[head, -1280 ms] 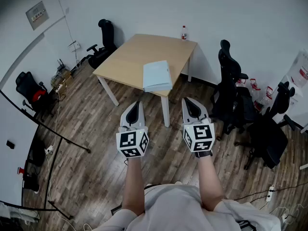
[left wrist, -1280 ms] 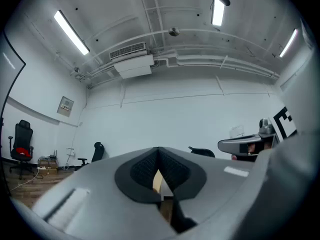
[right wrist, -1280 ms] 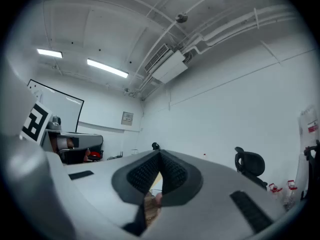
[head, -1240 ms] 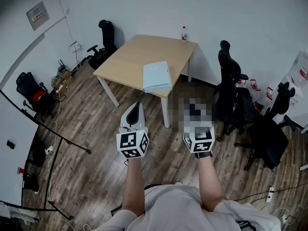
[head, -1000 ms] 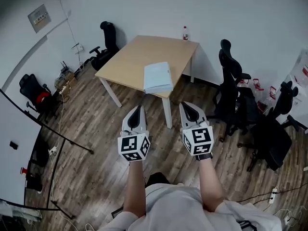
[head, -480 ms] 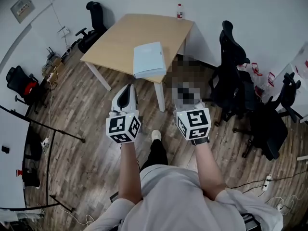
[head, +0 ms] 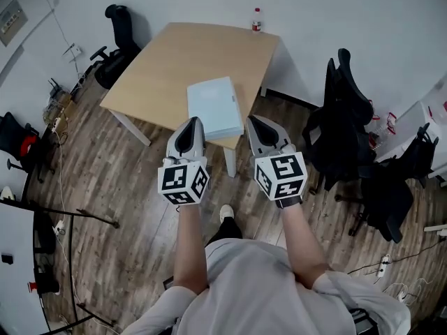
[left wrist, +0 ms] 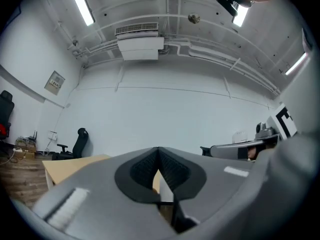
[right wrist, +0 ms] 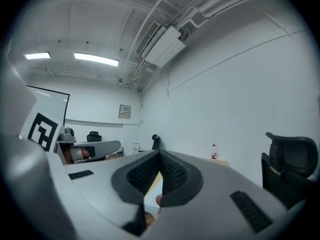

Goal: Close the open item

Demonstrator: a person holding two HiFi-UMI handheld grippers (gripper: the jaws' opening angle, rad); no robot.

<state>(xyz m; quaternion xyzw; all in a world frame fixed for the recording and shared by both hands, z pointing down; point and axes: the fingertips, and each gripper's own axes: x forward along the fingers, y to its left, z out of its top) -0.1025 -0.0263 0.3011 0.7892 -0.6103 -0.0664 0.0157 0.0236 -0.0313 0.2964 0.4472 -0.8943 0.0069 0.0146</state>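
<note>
A pale blue-white flat rectangular item [head: 214, 107] lies on the wooden table [head: 167, 61], close to its near corner. I cannot tell from here whether it lies open. In the head view my left gripper [head: 192, 122] hangs just short of the item's near left edge. My right gripper [head: 253, 120] is just off the item's near right corner. Both point toward the table. Both are shut with nothing between the jaws, as the left gripper [left wrist: 159, 156] and right gripper [right wrist: 160, 157] show in their own views.
A water bottle [head: 256, 19] stands at the table's far edge. Black office chairs stand at the far left [head: 115, 23] and to the right [head: 346, 103], with more at the right wall. Another chair [head: 14, 135] and floor cables lie to the left.
The person has walked toward the table, so the table and the pale item now sit much closer, right in front of both gripper tips. Both grippers stay shut.
</note>
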